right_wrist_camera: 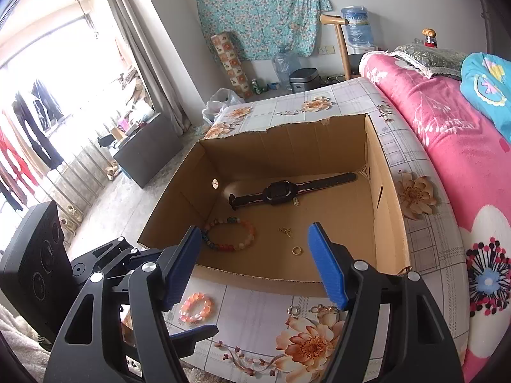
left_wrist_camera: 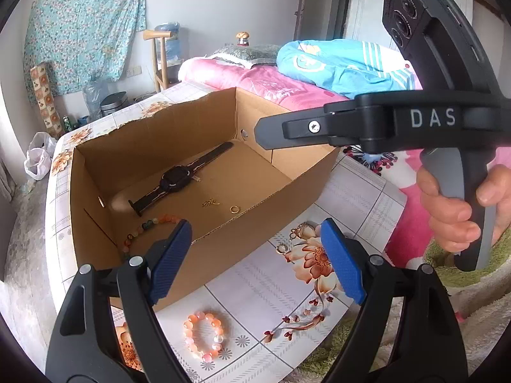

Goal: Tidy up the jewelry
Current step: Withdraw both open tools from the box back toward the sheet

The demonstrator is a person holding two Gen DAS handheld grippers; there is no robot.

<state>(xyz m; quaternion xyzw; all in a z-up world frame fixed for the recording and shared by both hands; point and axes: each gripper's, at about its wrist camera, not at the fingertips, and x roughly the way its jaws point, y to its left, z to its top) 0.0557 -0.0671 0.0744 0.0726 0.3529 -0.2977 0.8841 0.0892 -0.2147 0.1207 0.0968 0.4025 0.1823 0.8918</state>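
Note:
An open cardboard box (left_wrist_camera: 271,214) (right_wrist_camera: 255,279) stands on a floral tablecloth. Inside lie a black watch (left_wrist_camera: 179,178) (right_wrist_camera: 281,193), a multicoloured bead bracelet (left_wrist_camera: 150,226) (right_wrist_camera: 230,234), a small gold chain piece (left_wrist_camera: 210,203) (right_wrist_camera: 286,231) and a gold ring (left_wrist_camera: 234,209) (right_wrist_camera: 297,250). In front of the box, a pink bead bracelet (left_wrist_camera: 204,338) (right_wrist_camera: 196,308) and small gold earrings (left_wrist_camera: 295,233) (right_wrist_camera: 322,311) rest on the cloth. My left gripper (left_wrist_camera: 255,255) hovers open over the box's near corner. My right gripper (right_wrist_camera: 255,265) is open above the box's front wall. Neither holds anything.
The tablecloth (left_wrist_camera: 265,287) ends close to the near edge, with a fluffy rug below. A pink quilt (right_wrist_camera: 447,127) and blue bedding (left_wrist_camera: 345,63) lie right of the box. A hand (left_wrist_camera: 453,204) holds the right gripper's handle above the table's right side.

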